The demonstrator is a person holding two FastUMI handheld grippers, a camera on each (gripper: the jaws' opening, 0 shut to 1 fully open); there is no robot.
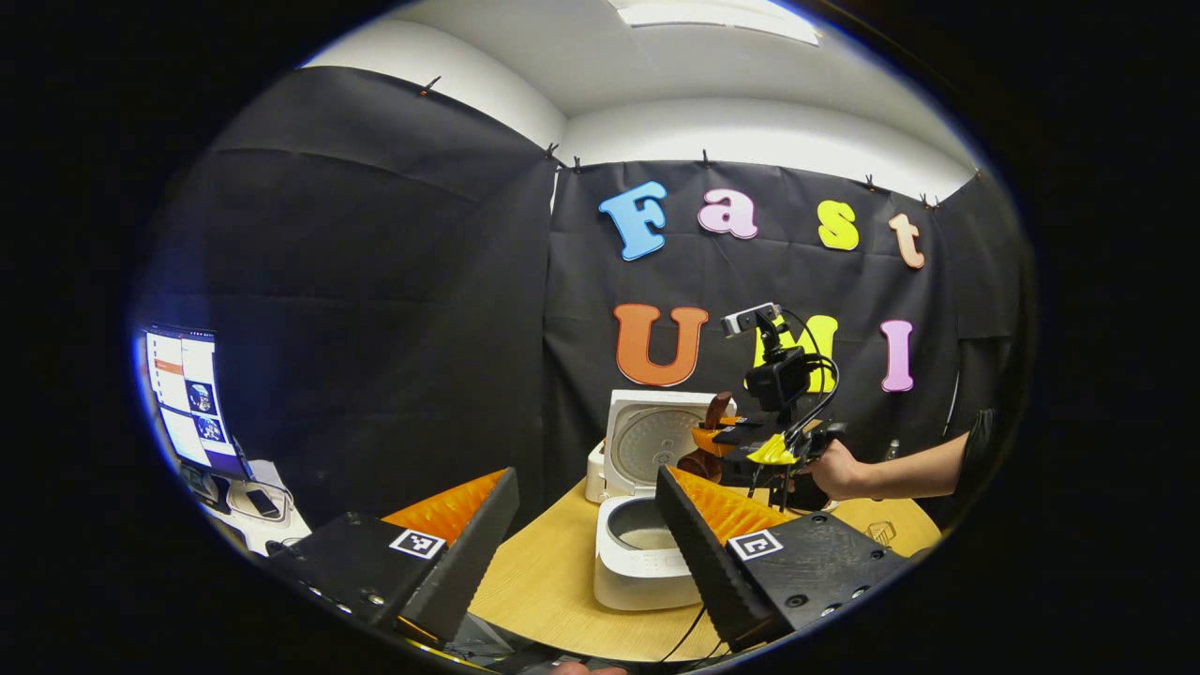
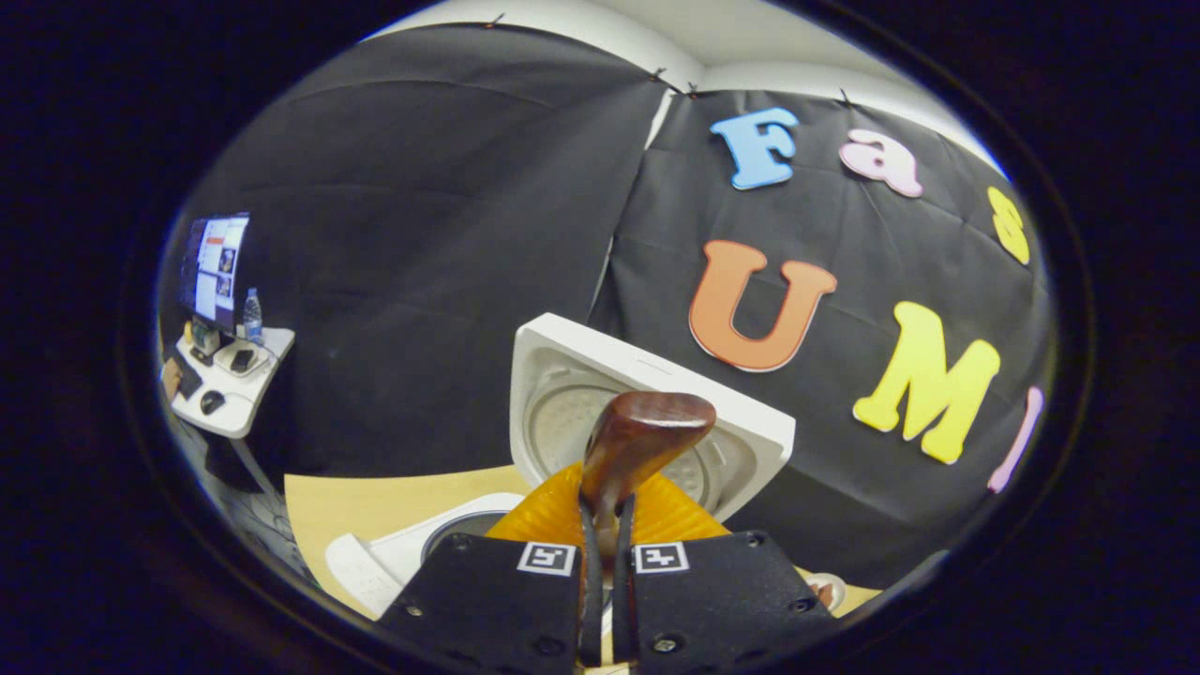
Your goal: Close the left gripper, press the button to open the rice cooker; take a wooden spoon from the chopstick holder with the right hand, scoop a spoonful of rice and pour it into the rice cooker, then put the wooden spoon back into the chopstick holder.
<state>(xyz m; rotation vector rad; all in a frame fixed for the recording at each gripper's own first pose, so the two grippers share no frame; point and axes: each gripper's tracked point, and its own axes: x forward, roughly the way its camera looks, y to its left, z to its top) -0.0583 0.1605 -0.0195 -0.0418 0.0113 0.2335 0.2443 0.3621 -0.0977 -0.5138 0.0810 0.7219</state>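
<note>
Black cloth all round the booth, and a round wooden surface [image 1: 553, 581] in the middle with the cooker [image 1: 642, 562] sitting on it. Its lid [image 1: 652, 441] is already up and leaning back toward the cloth, so the pot [image 1: 642, 530] is open and I can see pale stuff at the bottom, can't tell what exactly. My left fingers [image 1: 586, 534] are spread wide apart with nothing between them, hanging in front of the cooker on the near side, one black pad each side of it in the left gripper view. My right gripper [image 2: 600, 525] has its fingers clamped tight on the spoon [image 2: 637, 441], pinching the handle, with the dark brown bowl end sticking up and forward, right in front of the raised lid in the right gripper view. From the left gripper view you can see that same right gripper [image 1: 712, 441] up in the air beside the lid, above the cooker's far right side, with a hand [image 1: 834, 469] on its grip and a bare forearm reaching in from the right. Off to the left there's a small white desk [image 2: 230, 398] with a lit monitor [image 1: 187, 394], a water bottle [image 2: 251, 314] and a mouse [image 2: 212, 401], well away from everything.
</note>
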